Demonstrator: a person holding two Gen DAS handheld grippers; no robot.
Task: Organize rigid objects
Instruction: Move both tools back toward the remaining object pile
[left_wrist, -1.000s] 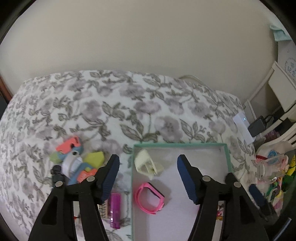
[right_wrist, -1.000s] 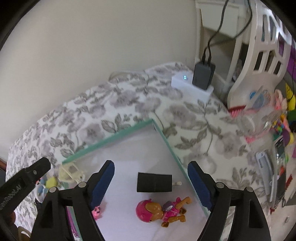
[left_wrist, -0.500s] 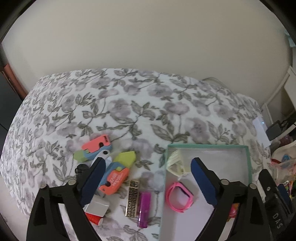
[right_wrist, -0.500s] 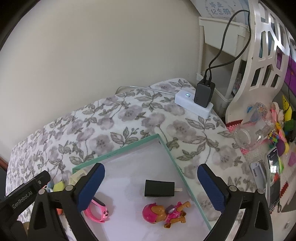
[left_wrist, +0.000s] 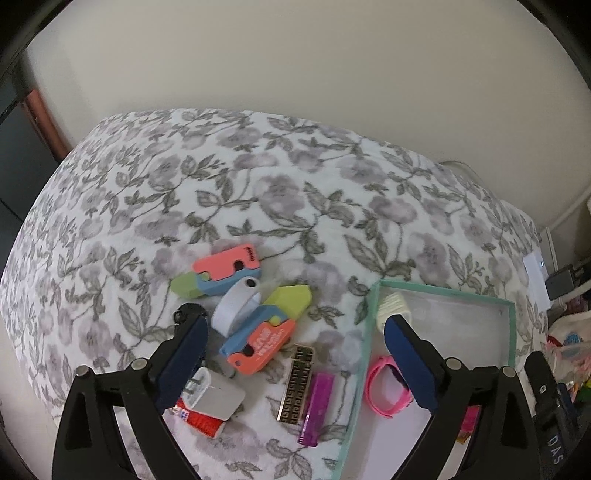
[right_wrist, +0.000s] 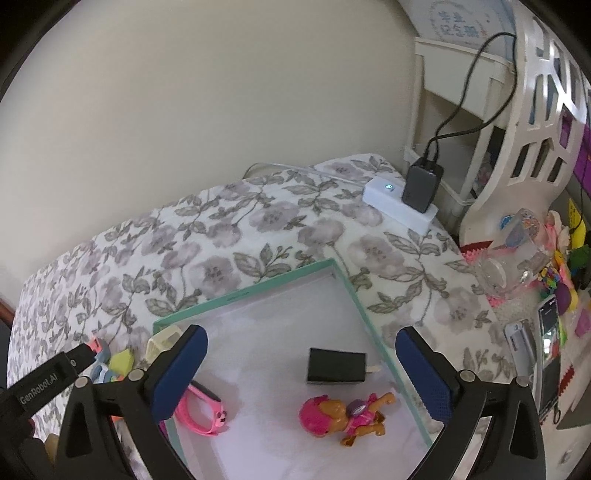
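Note:
My left gripper (left_wrist: 293, 330) is open above a pile on the floral bedspread. The pile holds two orange-blue-green toy knives (left_wrist: 225, 271) (left_wrist: 264, 339), a white tape roll (left_wrist: 236, 308), a white plug (left_wrist: 214, 397), a red spool (left_wrist: 201, 421), a gold patterned bar (left_wrist: 297, 384) and a purple lighter (left_wrist: 317, 408). Nothing is between the fingers. My right gripper (right_wrist: 301, 345) hangs open over the teal-rimmed box (right_wrist: 258, 288). In the box lie a black charger (right_wrist: 336, 365), a pink pup figure (right_wrist: 340, 415), a pink watch (right_wrist: 201, 411) and a cream object (right_wrist: 162, 341).
A white power strip (right_wrist: 400, 206) with a black adapter (right_wrist: 423, 184) lies at the bed's far right corner. Beyond it stand white furniture (right_wrist: 535, 129), a clear jar (right_wrist: 513, 258), a phone (right_wrist: 550, 332) and toy clutter. The wall runs behind the bed.
Both grippers' jaws have spread wider. The left one has swung left from over the box to over the pile. The right one has drawn back from the box, showing more of it.

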